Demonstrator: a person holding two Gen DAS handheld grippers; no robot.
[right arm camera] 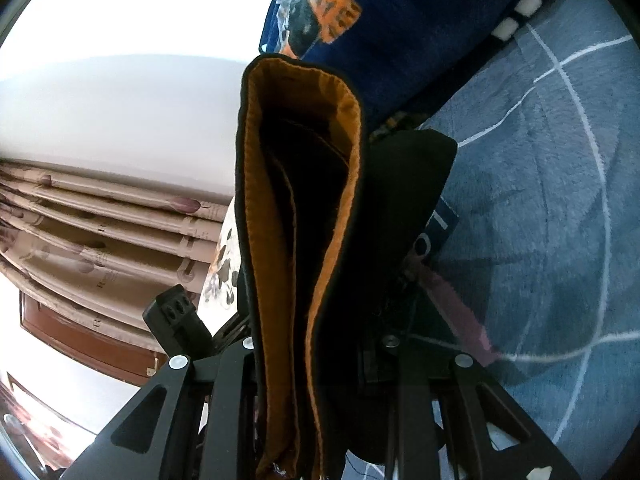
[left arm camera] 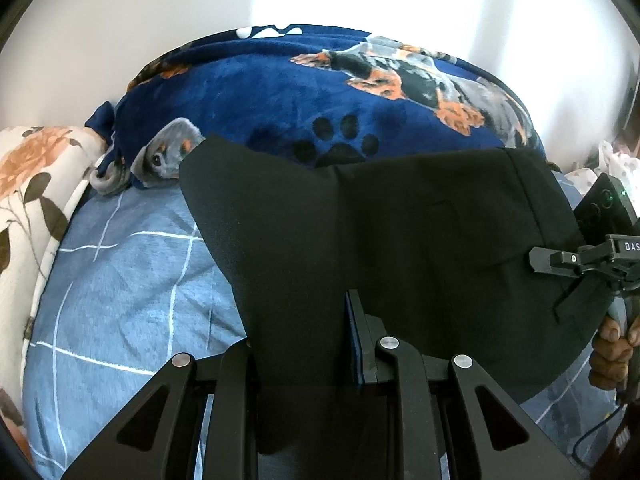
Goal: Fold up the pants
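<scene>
Both are closed on the black pants (left arm camera: 400, 240): the left hand-held gripper (left arm camera: 304, 344) and the right hand-held gripper (right arm camera: 316, 344), above the bed (left arm camera: 120, 280).

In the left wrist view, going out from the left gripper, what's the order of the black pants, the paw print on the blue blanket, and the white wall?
1. Black pants: clamped in the left gripper, spreading ahead.
2. Paw print: on the blue blanket, just past the pants' far edge.
3. White wall: behind the blanket, farthest.
</scene>
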